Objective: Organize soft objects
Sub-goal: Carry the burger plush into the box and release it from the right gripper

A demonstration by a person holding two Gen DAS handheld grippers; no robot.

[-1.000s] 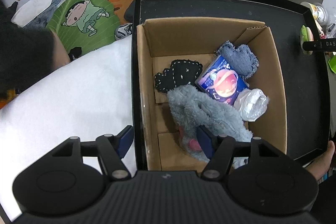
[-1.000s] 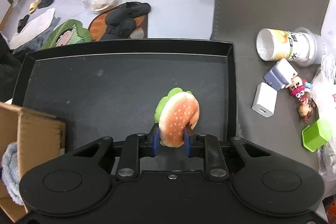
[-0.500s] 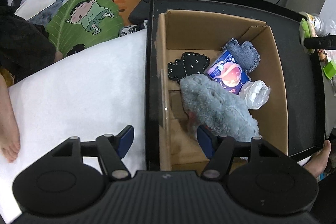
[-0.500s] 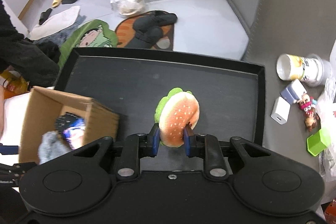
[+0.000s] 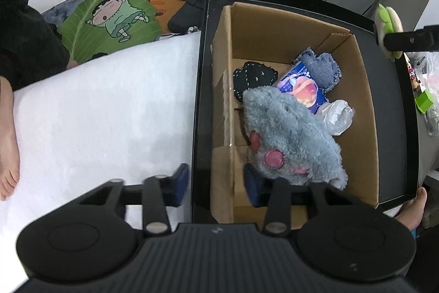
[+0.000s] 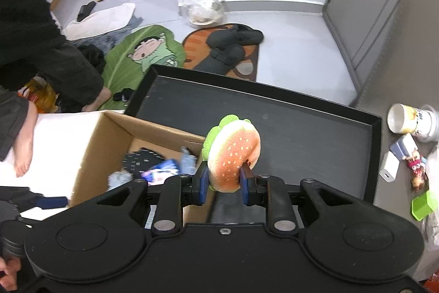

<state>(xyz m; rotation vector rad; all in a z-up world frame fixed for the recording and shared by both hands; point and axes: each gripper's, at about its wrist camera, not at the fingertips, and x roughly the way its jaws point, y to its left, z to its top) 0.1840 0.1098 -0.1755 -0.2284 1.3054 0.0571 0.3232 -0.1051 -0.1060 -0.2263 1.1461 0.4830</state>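
My right gripper (image 6: 223, 184) is pointing steeply down, squeezing the plush burger (image 6: 233, 157) over the black tray (image 6: 301, 139). My left gripper (image 5: 216, 184) is straddling the cardboard box (image 5: 362, 112) wall, jaws just closing, not gripping. The grey fluffy toy (image 5: 290, 139) is sitting inside with 2 cloth pieces.

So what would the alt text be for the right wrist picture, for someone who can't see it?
The right tool pinches a plush burger above a black tray. To the left, an open cardboard box holds soft things. Mats and slippers lie on the floor beyond.
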